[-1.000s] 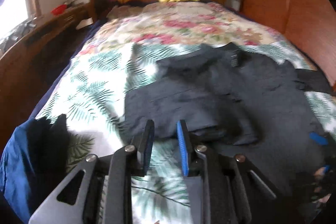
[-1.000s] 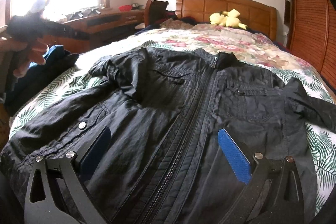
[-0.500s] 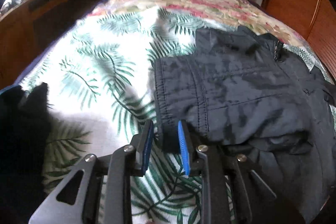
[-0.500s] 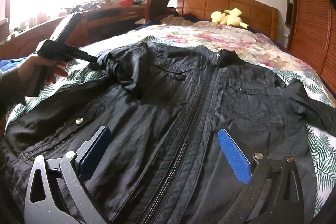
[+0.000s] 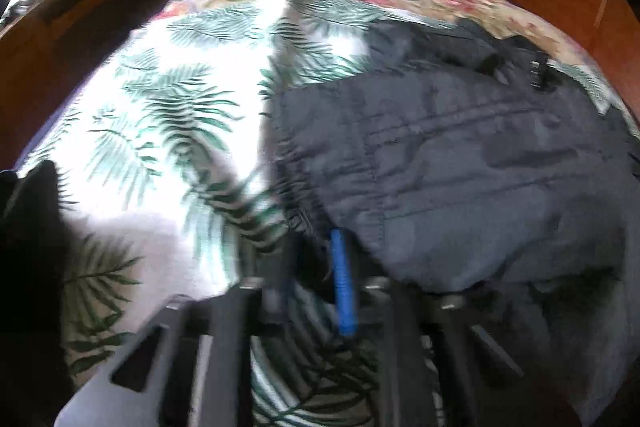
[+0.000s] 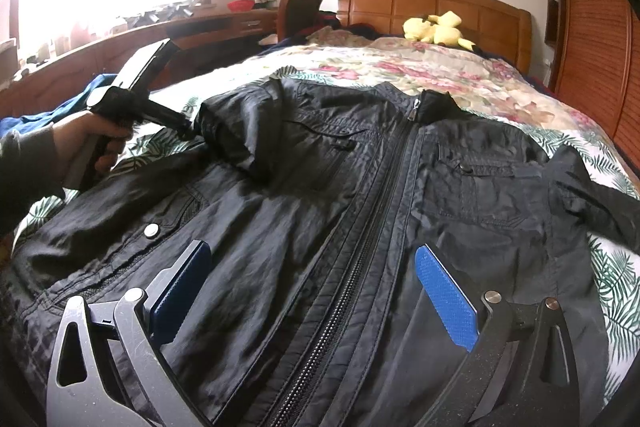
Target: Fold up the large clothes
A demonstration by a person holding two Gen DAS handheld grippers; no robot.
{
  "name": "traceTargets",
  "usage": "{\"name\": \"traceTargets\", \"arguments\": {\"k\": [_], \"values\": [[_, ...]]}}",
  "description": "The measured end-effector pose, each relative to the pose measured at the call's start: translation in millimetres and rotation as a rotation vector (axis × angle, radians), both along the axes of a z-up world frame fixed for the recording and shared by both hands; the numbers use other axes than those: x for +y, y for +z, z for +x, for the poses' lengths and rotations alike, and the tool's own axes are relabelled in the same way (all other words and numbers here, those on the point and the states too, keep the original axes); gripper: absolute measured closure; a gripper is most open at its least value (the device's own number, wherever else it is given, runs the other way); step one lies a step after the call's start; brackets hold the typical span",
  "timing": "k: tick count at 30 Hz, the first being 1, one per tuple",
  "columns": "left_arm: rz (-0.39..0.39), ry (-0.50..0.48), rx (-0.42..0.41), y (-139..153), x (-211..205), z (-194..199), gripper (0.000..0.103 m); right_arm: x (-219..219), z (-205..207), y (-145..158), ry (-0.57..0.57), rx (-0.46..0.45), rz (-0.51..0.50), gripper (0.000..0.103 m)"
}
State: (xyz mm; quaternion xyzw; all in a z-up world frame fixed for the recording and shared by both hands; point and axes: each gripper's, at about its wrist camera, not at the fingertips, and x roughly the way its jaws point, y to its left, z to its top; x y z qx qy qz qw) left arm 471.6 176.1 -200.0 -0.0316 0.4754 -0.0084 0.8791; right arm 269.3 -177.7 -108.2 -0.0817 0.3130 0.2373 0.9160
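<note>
A black zip-up jacket (image 6: 500,195) lies face up on the leaf-print bedspread (image 6: 616,279); the left wrist view shows it too, jacket (image 5: 460,155). Its sleeve (image 6: 244,135) on the left is folded in over the chest. My left gripper (image 6: 188,126), held in a hand (image 6: 100,139), sits at that sleeve's cuff. In its own blurred view the left gripper (image 5: 316,247) has jaws closing, with the dark cuff (image 5: 304,203) between the blue pads. My right gripper (image 6: 312,251) hovers wide open over the jacket's lower front, one finger on each side of the zipper (image 6: 360,235).
A yellow plush toy (image 6: 436,29) lies by the wooden headboard (image 6: 440,3). A wooden desk (image 6: 168,35) runs along the left and slatted wooden doors (image 6: 592,27) stand at the right. Blue cloth (image 6: 80,95) and dark clothing (image 5: 28,227) sit at the bed's left edge.
My left gripper came down to the folded sleeve's cuff, and its jaws narrowed around the fabric. The right gripper stayed still and open.
</note>
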Motion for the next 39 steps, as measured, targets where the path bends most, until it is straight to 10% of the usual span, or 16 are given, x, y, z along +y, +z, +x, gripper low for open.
{"name": "traceTargets", "arguments": {"k": [8,24,39], "values": [[0.068,-0.013,-0.131,61.2,-30.3,-18.7,0.100,-0.2,0.3,0.6,0.000,-0.009,0.006,0.000],[0.039,-0.346,-0.392,225.1,-202.8,-127.1,0.100,-55.3,-34.8,41.3,-0.087,-0.115,0.021,0.000],[0.045,-0.381,-0.349,176.5,-234.4,-235.6,0.094,-118.6,-60.4,59.5,-0.196,-0.112,0.025,0.000]]}}
